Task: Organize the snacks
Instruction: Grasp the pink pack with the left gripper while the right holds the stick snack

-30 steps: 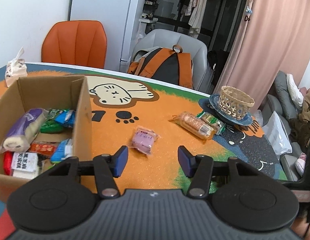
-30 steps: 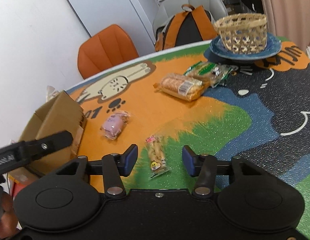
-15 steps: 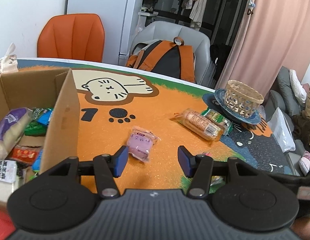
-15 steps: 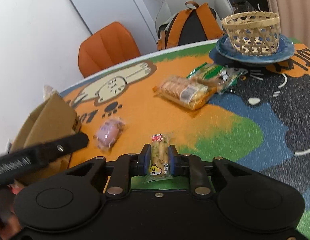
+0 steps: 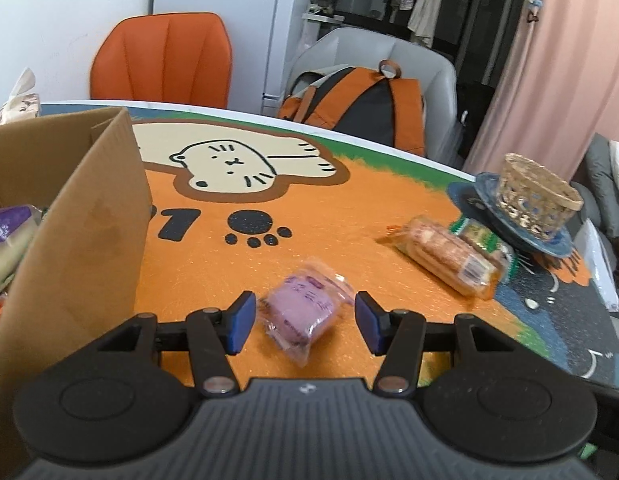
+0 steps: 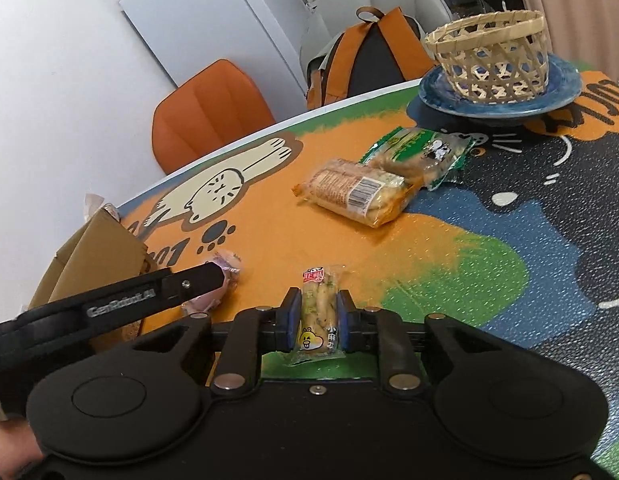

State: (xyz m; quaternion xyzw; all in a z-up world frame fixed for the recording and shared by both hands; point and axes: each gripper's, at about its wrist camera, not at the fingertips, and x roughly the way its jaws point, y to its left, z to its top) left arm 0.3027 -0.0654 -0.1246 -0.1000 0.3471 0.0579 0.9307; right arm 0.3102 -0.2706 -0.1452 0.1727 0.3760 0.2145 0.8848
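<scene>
the right claw is clamped tight on a thin yellow snack pack. the left claw is apart, with the purple snack lying between its tips, not squeezed. the slippery wrap may slide out when lifted. the purple snack sits crooked, so the tips may only pinch its edge. the box to the left is cut off, most of its inside hidden.

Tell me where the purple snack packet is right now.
In the left wrist view the purple snack packet lies on the orange table mat, between the open left gripper fingers, right of the cardboard box.
</scene>
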